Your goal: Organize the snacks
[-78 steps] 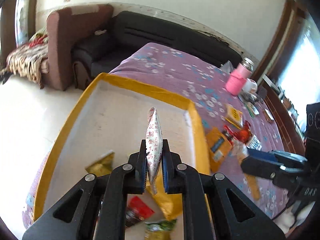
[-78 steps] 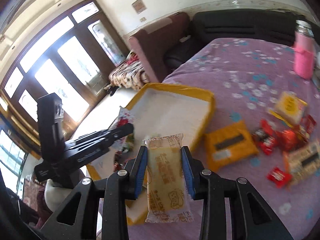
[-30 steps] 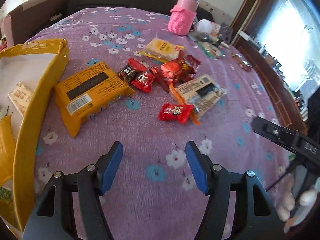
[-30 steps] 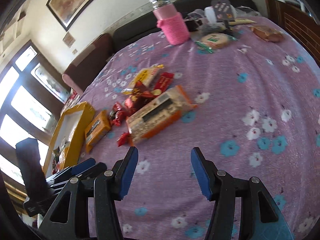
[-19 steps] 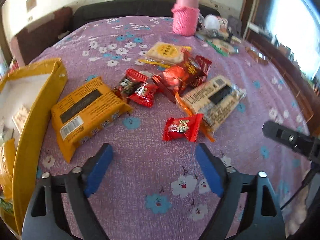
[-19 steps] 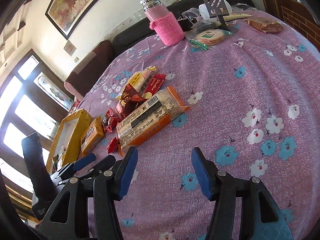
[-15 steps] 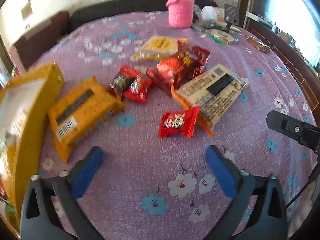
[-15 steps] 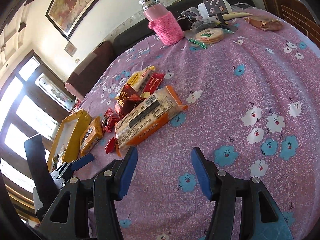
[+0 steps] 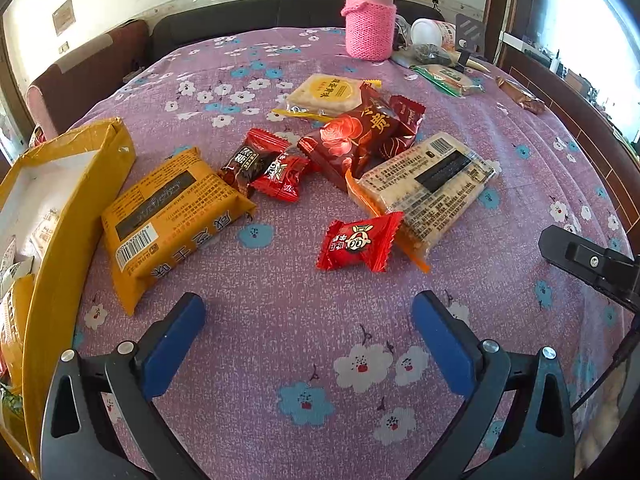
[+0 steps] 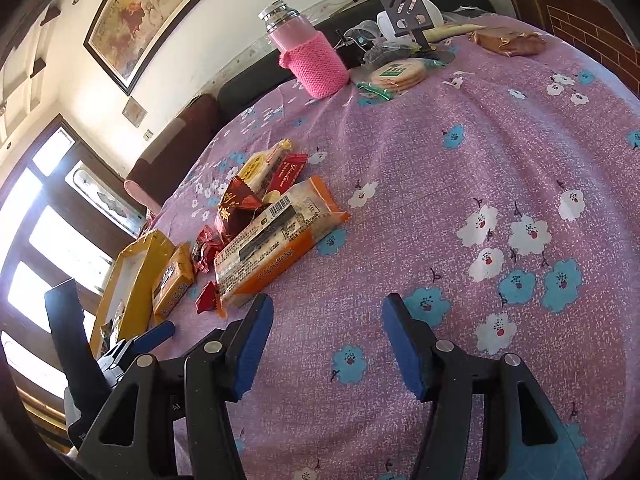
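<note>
Snack packets lie on the purple flowered tablecloth (image 9: 280, 360): a small red candy (image 9: 358, 242), an orange-edged cracker pack (image 9: 428, 188), a yellow biscuit pack (image 9: 168, 216), small red and dark candies (image 9: 262, 164), a dark red packet (image 9: 360, 136) and a yellow round-cracker pack (image 9: 324, 94). A yellow box (image 9: 52, 240) at the left holds several packets. My left gripper (image 9: 308, 328) is open and empty, just short of the red candy. My right gripper (image 10: 326, 340) is open and empty, right of the cracker pack (image 10: 276, 236).
A pink-sleeved bottle (image 9: 370, 20) stands at the table's far side with a cup (image 9: 430, 32), a green-wrapped cracker pack (image 9: 446, 76) and a brown packet (image 10: 506, 40). A dark sofa (image 9: 240, 24) runs behind the table. Windows are at the left in the right wrist view.
Both grippers let go of their packets at the yellow box and swung right to the loose snacks. Since a second ago the left gripper has opened wider and neared the red candy.
</note>
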Action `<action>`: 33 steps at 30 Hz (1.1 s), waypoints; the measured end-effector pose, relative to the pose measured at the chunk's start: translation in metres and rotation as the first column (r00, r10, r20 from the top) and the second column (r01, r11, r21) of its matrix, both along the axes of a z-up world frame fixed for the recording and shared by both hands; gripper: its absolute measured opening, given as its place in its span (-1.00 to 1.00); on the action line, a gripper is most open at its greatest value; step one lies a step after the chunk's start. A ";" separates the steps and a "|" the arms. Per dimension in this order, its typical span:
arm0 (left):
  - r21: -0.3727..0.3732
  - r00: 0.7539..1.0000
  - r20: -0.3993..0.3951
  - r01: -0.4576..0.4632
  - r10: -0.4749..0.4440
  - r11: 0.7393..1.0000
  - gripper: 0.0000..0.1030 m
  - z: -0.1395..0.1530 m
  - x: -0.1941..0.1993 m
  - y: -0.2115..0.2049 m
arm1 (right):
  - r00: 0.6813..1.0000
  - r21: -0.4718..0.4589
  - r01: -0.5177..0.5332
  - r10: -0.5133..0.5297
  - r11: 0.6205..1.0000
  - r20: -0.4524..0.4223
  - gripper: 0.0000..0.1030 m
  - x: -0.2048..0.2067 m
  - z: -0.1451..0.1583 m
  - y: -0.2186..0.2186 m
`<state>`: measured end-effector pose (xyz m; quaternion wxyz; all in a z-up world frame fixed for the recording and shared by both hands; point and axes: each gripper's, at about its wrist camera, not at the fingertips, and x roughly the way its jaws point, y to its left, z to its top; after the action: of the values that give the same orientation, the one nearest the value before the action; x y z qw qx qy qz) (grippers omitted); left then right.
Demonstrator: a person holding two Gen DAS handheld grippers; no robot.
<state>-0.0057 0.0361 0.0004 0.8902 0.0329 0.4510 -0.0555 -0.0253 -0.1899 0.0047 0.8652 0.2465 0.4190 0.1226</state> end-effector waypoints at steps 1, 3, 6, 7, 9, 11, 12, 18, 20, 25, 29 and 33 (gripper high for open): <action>0.000 1.000 0.000 0.000 0.000 1.000 1.00 0.000 0.000 0.000 | 1.000 -0.003 -0.001 0.001 1.000 0.000 0.16 0.000 0.000 0.000; 0.000 1.000 0.000 0.000 0.000 1.000 1.00 0.000 0.000 0.000 | 1.000 -0.009 -0.003 0.003 1.000 0.003 0.18 0.000 0.000 0.002; 0.000 1.000 0.000 -0.001 0.001 1.000 1.00 0.000 0.000 0.000 | 1.000 -0.014 -0.006 0.006 1.000 0.006 0.21 0.000 0.000 0.003; 0.000 1.000 0.000 -0.001 0.001 1.000 1.00 0.000 0.000 0.000 | 1.000 -0.016 -0.008 0.008 1.000 0.008 0.21 -0.001 0.000 0.003; 0.001 1.000 0.000 -0.001 0.001 1.000 1.00 0.000 0.000 0.000 | 1.000 -0.017 -0.013 0.013 1.000 0.013 0.26 -0.001 0.000 0.004; 0.001 1.000 0.000 -0.001 0.001 1.000 1.00 0.000 0.000 0.000 | 1.000 -0.021 -0.019 0.020 1.000 0.019 0.29 0.000 0.000 0.006; 0.001 1.000 0.000 -0.001 0.001 1.000 1.00 0.000 0.000 0.000 | 0.999 -0.024 -0.022 0.023 0.999 0.023 0.31 0.000 0.000 0.007; 0.001 1.000 0.001 -0.001 0.001 1.000 1.00 0.000 0.000 0.000 | 0.999 -0.040 -0.032 0.034 0.999 0.037 0.38 0.000 0.000 0.010; 0.001 1.000 0.001 -0.001 0.001 1.000 1.00 0.000 0.000 0.000 | 0.999 -0.040 -0.034 0.035 0.999 0.040 0.39 -0.001 0.000 0.010; 0.001 1.000 0.001 -0.002 0.002 1.000 1.00 0.000 0.000 0.000 | 0.998 -0.030 -0.039 0.041 0.999 0.047 0.43 0.000 -0.001 0.009; 0.001 1.000 0.001 -0.002 0.002 1.000 1.00 0.000 0.000 0.000 | 0.998 -0.039 -0.043 0.045 0.998 0.052 0.46 -0.001 -0.001 0.011; 0.001 1.000 0.001 -0.002 0.002 1.000 1.00 0.000 0.000 0.000 | 0.997 -0.049 -0.047 0.050 0.998 0.056 0.52 0.000 -0.001 0.013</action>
<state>-0.0060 0.0364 0.0002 0.8905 0.0331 0.4506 -0.0544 -0.0256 -0.1768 0.0042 0.8792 0.2118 0.4029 0.1407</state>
